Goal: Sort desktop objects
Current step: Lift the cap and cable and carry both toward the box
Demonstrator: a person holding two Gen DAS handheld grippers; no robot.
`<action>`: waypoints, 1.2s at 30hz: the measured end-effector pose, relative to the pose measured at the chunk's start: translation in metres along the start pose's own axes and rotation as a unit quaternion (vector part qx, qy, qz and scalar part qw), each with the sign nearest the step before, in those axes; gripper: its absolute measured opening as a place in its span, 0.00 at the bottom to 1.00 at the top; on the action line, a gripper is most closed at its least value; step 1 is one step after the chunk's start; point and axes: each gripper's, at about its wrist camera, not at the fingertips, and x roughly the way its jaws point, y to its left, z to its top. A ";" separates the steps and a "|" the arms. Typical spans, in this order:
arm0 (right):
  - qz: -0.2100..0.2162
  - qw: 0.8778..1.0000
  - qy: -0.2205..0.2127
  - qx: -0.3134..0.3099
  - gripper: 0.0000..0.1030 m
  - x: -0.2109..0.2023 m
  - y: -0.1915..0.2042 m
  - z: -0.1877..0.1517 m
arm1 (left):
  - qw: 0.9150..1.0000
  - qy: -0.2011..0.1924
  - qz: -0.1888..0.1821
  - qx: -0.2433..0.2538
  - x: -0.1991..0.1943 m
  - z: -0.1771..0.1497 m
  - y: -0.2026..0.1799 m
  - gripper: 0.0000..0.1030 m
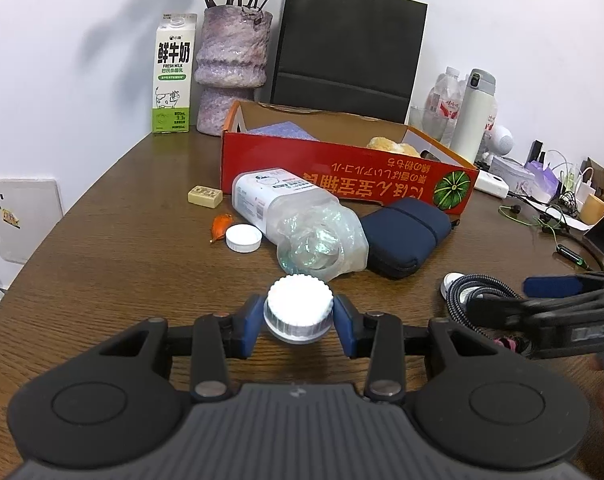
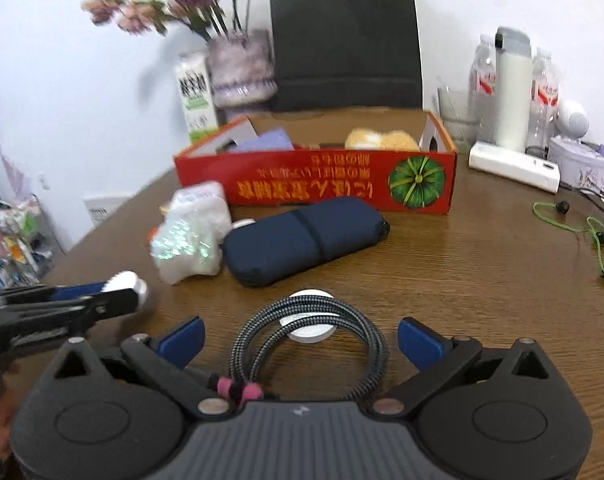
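Nearest the left camera, the left hand-held gripper (image 1: 299, 316) is clamped on a white ribbed bottle cap (image 1: 299, 309), its blue pads pressing both sides; whatever is below the cap is hidden. Just in front of the red box (image 1: 341, 182), a clear bottle (image 1: 298, 220) lies on its side beside a navy pouch (image 1: 407, 236), with a loose white lid (image 1: 244, 238) near the bottle. The right hand-held gripper (image 2: 302, 340) stands wide apart around a coiled braided cable (image 2: 309, 344) on the table (image 2: 481, 280), its pads clear of the cable. A white disc (image 2: 311, 334), possibly a charger, is half covered by the coil. The right view is blurred, so the box's contents are hard to make out.
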 end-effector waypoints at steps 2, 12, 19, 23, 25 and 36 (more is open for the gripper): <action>-0.015 1.000 0.017 -0.020 1.00 0.009 0.008 -0.004 | 1.000 0.000 0.000 0.000 0.000 0.000 0.000 0.38; -0.022 0.999 -0.002 -0.042 0.84 0.001 0.011 -0.014 | 1.000 -0.001 -0.001 0.001 0.001 0.000 0.001 0.38; 0.006 0.999 -0.036 -0.015 0.84 -0.017 0.000 -0.006 | 1.000 -0.003 -0.004 0.000 0.001 0.000 0.000 0.38; 0.024 0.999 -0.021 -0.029 0.84 -0.010 0.006 -0.010 | 1.000 -0.005 -0.018 0.004 -0.001 0.000 -0.003 0.38; 0.038 0.998 -0.009 -0.040 0.84 -0.005 0.010 -0.012 | 1.000 -0.006 -0.029 0.011 -0.001 0.001 -0.006 0.38; 0.044 0.998 0.001 -0.046 0.84 0.002 0.012 -0.014 | 0.999 0.001 -0.038 0.030 0.004 -0.001 -0.015 0.38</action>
